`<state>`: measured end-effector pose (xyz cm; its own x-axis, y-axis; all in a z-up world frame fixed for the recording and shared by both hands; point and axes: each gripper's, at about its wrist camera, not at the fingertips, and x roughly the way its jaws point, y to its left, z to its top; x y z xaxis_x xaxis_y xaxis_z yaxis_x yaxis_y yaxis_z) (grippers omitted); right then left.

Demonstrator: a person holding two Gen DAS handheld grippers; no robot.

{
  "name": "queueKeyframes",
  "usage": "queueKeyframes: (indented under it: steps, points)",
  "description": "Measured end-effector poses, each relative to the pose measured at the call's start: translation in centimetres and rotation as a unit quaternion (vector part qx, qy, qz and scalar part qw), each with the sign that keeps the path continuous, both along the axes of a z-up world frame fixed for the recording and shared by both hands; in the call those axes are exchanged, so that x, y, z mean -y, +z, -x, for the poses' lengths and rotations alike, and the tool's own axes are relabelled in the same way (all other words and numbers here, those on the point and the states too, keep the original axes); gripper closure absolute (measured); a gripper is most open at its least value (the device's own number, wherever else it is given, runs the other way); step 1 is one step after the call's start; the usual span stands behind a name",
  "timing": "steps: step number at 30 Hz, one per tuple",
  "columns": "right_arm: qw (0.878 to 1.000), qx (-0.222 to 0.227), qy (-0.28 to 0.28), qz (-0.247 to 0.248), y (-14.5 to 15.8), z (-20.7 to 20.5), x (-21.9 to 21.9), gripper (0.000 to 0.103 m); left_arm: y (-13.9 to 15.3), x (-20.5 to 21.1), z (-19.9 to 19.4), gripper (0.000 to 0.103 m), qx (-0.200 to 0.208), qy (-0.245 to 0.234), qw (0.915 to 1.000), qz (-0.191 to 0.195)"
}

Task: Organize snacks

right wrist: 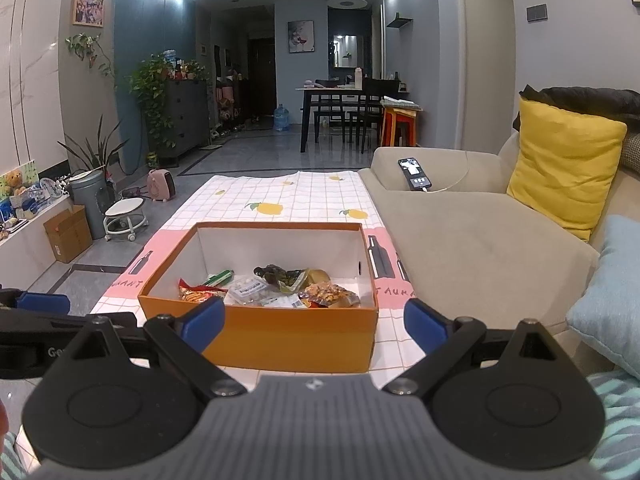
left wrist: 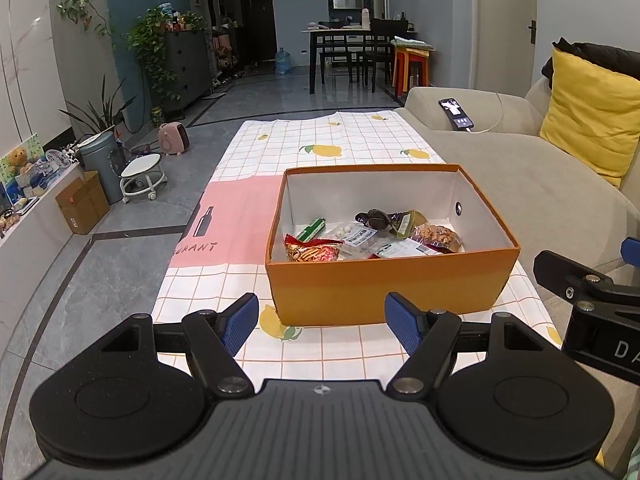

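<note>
An orange cardboard box (left wrist: 384, 284) with a white inside stands on the checked tablecloth (left wrist: 320, 148). Several snack packets (left wrist: 372, 238) lie on its floor, among them a red one, a green stick pack and a bag of nuts. My left gripper (left wrist: 322, 326) hovers open in front of the box's near wall, nothing between its blue pads. In the right wrist view the same box (right wrist: 280, 336) sits just ahead, with the snacks (right wrist: 276, 286) inside. My right gripper (right wrist: 314, 326) is open and empty, its fingers astride the box's near wall. The right gripper's finger (left wrist: 576, 280) shows at the left view's right edge.
A beige sofa (right wrist: 480, 232) runs along the table's right side, with a phone (right wrist: 416, 174) on its arm, a yellow cushion (right wrist: 564, 168) and a light blue cushion (right wrist: 608, 300). Left of the table are grey floor tiles, a stool (left wrist: 142, 176) and a cardboard carton (left wrist: 82, 204).
</note>
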<state>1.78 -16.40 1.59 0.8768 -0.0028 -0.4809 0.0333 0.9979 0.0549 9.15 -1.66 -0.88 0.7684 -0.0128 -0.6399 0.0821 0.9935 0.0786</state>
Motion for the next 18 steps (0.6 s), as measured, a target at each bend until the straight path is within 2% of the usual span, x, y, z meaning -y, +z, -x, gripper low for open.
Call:
queueKeyframes:
  steps: [18]
  points:
    - [1.0, 0.002, 0.002, 0.003, -0.08, 0.09, -0.14, 0.01, 0.05, -0.04, 0.0, 0.018, 0.0, 0.0, 1.0, 0.003]
